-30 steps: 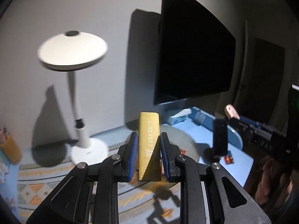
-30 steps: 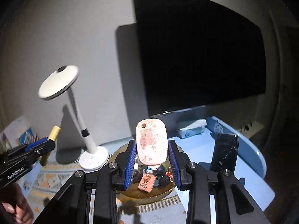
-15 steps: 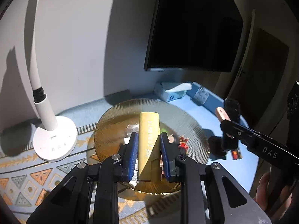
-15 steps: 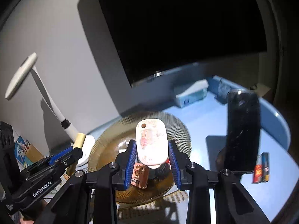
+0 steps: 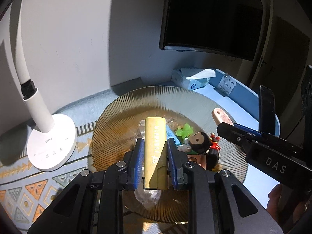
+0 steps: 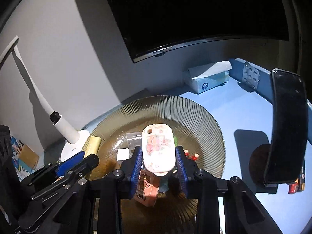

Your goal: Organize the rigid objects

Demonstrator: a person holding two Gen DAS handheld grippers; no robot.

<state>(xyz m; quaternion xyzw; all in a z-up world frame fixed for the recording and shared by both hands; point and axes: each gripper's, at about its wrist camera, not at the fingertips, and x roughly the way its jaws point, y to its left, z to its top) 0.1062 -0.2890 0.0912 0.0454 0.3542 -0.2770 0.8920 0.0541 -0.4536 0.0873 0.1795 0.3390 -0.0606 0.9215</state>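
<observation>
A gold bar-shaped block (image 5: 155,148) is clamped upright between the fingers of the left gripper (image 5: 155,153), and a pale oval tag with a pink print (image 6: 158,149) is gripped between the fingers of the right gripper (image 6: 158,160); both are held above a ribbed amber glass plate (image 5: 124,113) on the blue desk (image 6: 243,117). The plate is already crowded: a dark-haired figurine (image 5: 200,141), a green piece (image 5: 185,129), a small pink carton (image 6: 146,185) and a white cube (image 6: 123,154) are seen in its middle. A collision is judged the main risk, since the two grippers are close together over one dish and either load could be knocked loose. If the block were released from a height, the glass could be chipped or the figurine toppled. A dark phone on a stand (image 6: 286,124) is seen just beside the plate and could be struck by a wide swing of the right gripper, as could the white lamp (image 5: 48,142) by the left.
</observation>
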